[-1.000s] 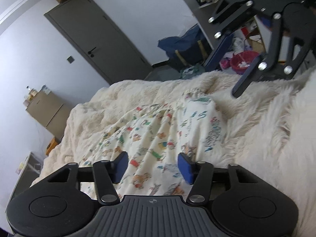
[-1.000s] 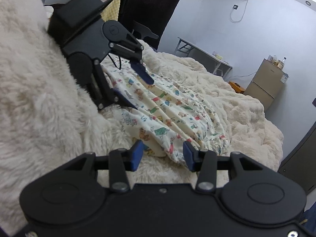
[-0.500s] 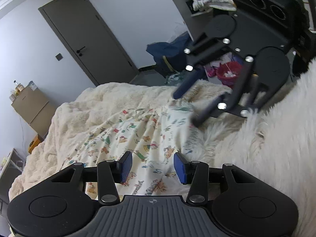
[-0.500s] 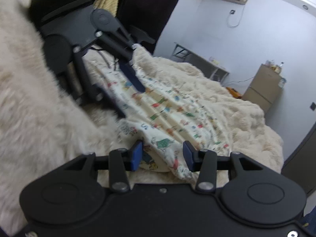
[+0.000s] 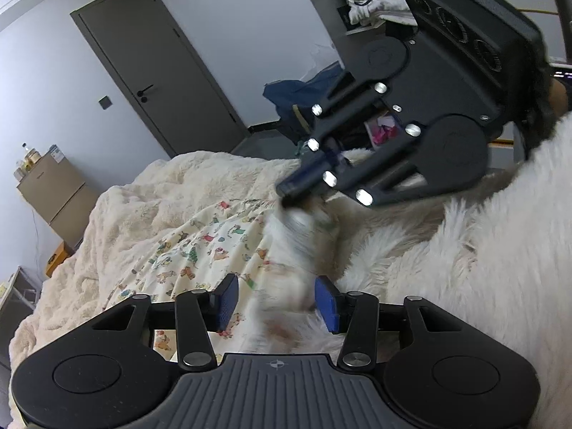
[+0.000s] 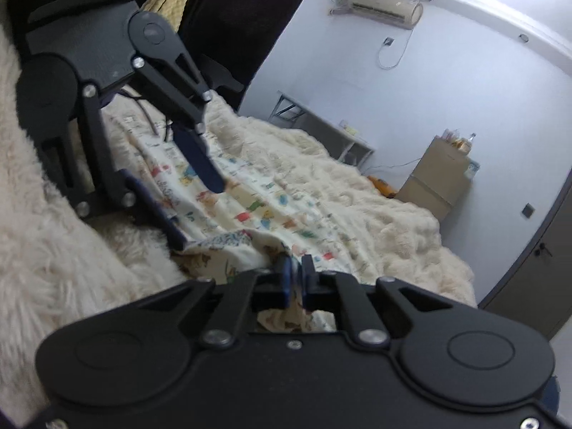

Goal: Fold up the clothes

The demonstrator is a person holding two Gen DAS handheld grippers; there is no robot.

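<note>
The left gripper (image 5: 275, 298) hangs low over the printed cloth (image 5: 200, 254) with its blue jaws wide apart, holding nothing. The cloth lies spread on the fluffy cream blanket (image 5: 150, 196) on the bed. Over on the right, the right gripper (image 6: 294, 279) has its jaws pressed together on a corner of the cloth and lifts that corner up a little. I think the fold is just starting. Next, the left gripper needs to close on the other corner, so both can carry the edge across together.
</note>
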